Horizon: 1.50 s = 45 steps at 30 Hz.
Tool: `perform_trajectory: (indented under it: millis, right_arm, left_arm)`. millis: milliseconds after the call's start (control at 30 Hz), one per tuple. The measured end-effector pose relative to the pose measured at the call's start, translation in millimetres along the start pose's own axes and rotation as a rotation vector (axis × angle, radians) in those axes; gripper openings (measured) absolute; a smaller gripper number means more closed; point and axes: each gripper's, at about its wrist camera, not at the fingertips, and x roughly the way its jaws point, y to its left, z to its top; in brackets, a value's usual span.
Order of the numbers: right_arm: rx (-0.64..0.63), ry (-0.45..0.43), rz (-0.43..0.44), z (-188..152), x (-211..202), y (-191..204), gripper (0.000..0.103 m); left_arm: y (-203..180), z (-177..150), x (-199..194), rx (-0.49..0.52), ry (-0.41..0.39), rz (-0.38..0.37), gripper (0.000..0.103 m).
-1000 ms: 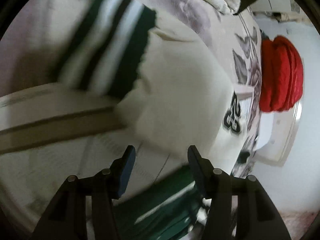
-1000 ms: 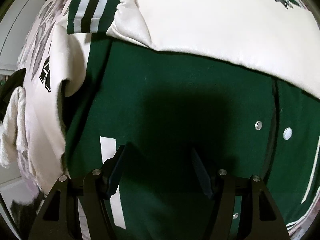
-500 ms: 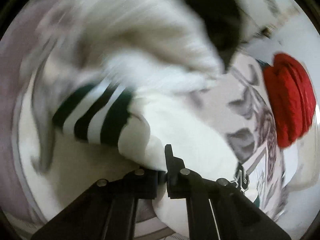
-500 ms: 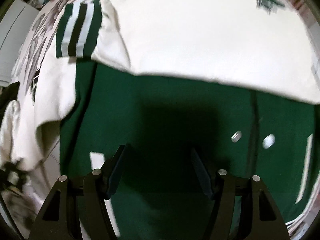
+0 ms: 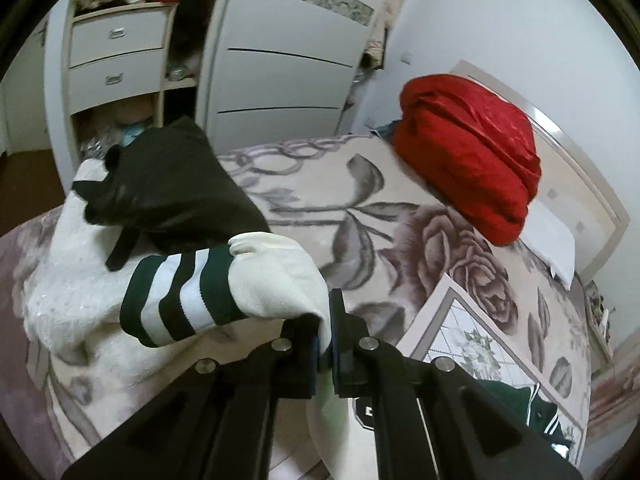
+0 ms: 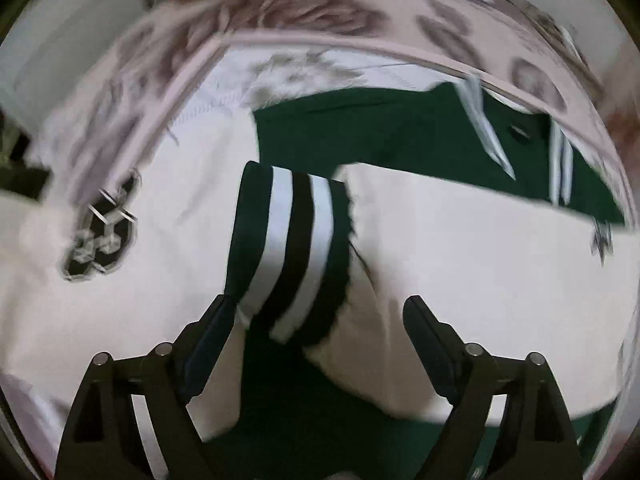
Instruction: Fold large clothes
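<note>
Jacket (image 6: 400, 140), green in the body with cream sleeves, lies spread on the floral bedspread (image 5: 380, 216), filling most of the right wrist view. In the left wrist view only a corner of it shows, low at the near right. One cream sleeve (image 5: 276, 276) is lifted off the bed, its green-and-white striped cuff (image 5: 180, 292) sticking out to the left. The left gripper (image 5: 325, 344) has its jaws closed on the sleeve's cream cloth just behind that cuff. The other sleeve (image 6: 480, 280) lies across the green body, its striped cuff (image 6: 288, 248) pointing near-left. The right gripper (image 6: 316, 320) stands with jaws apart, that cuff's end lying between them, touching the left finger (image 6: 212, 336). Far right on the bed sits a red bundle (image 5: 468, 152); a black garment (image 5: 168, 192) rests on a fluffy white one (image 5: 68, 280) at left.
</note>
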Motion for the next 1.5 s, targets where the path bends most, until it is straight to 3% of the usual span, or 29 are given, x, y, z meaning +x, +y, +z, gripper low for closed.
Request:
perform_trajectory:
  millis: [133,200,267,367,433,500,633,733,800,867,967,1033,1100,1200,1333,1400,1467,1500]
  right_arm:
    - [-0.065,-0.074,-0.014,3.0,-23.7,9.0,0.030]
    - [-0.146,-0.113,0.025,0.8,-37.3,25.3,0.029]
    - [-0.217,-0.035,0.038,-3.3,-19.8,39.8,0.031]
    - [-0.143,0.009,0.100,0.0,-5.1,22.5,0.045]
    - [-0.042,0.028,0.143,1.5,-10.7,-1.1,0.074]
    - [0.072,0.019,0.171,-3.2,-28.0,-32.2,0.084]
    - [0.212,-0.012,0.150,-20.7,-54.1,-85.8,0.086]
    - [0.260,0.011,0.046,-28.0,-53.7,-120.9,0.086]
    - [0.284,0.019,-0.025,-33.3,-52.4,-147.3,0.086]
    - [0.335,0.010,-0.041,-38.1,-58.5,-178.6,0.086]
    - [0.441,0.000,-0.067,-55.1,-72.8,-234.3,0.086]
    - [0.514,0.016,-0.079,-74.1,-76.0,-274.0,0.086]
    - [0.598,0.047,-0.092,-100.9,-74.2,-318.7,0.086]
    - [0.660,0.084,-0.124,-136.0,-69.3,-365.3,0.086]
    - [0.715,0.135,-0.124,-180.3,-63.2,-413.5,0.086]
    - [0.733,0.149,-0.115,-197.2,-62.6,-431.1,0.087]
    - [0.747,0.161,-0.096,-209.0,-62.6,-443.3,0.087]
    - [0.761,0.168,-0.073,-215.1,-62.2,-450.0,0.087]
  left_arm:
    - [-11.2,-4.2,7.5,0.049,0.009,-0.009,0.002]
    - [-16.4,-7.7,9.6,0.075,0.005,-0.010,0.002]
    - [-20.5,-9.4,9.2,0.091,0.006,-0.007,0.002]
    - [-28.5,-9.0,6.7,0.101,0.008,-0.020,0.002]
    - [-37.8,-7.2,1.3,0.133,-0.008,-0.034,0.002]
    - [-53.4,-6.0,-6.1,0.187,-0.030,-0.050,0.002]
    - [-93.7,-7.1,-24.3,0.277,-0.058,-0.100,0.002]
    - [-135.2,-12.0,-40.3,0.343,-0.075,-0.159,0.002]
    - [-172.0,-20.0,-53.8,0.386,-0.085,-0.222,0.001]
    - [-216.2,-34.5,-68.7,0.429,-0.076,-0.306,0.001]
    - [-284.7,-71.7,-85.4,0.495,-0.013,-0.441,0.001]
    - [-332.4,-106.7,-89.3,0.543,0.070,-0.530,0.001]
    - [-382.0,-159.5,-89.3,0.589,0.174,-0.615,0.001]
    - [-439.4,-243.8,-83.7,0.684,0.323,-0.671,0.001]
    - [-477.8,-343.6,-62.7,0.811,0.501,-0.630,0.003]
    - [-482.6,-384.0,-45.8,0.878,0.608,-0.552,0.005]
    - [-481.1,-405.8,-38.3,0.920,0.678,-0.522,0.009]
    - [-478.4,-411.6,-40.5,0.941,0.678,-0.523,0.009]
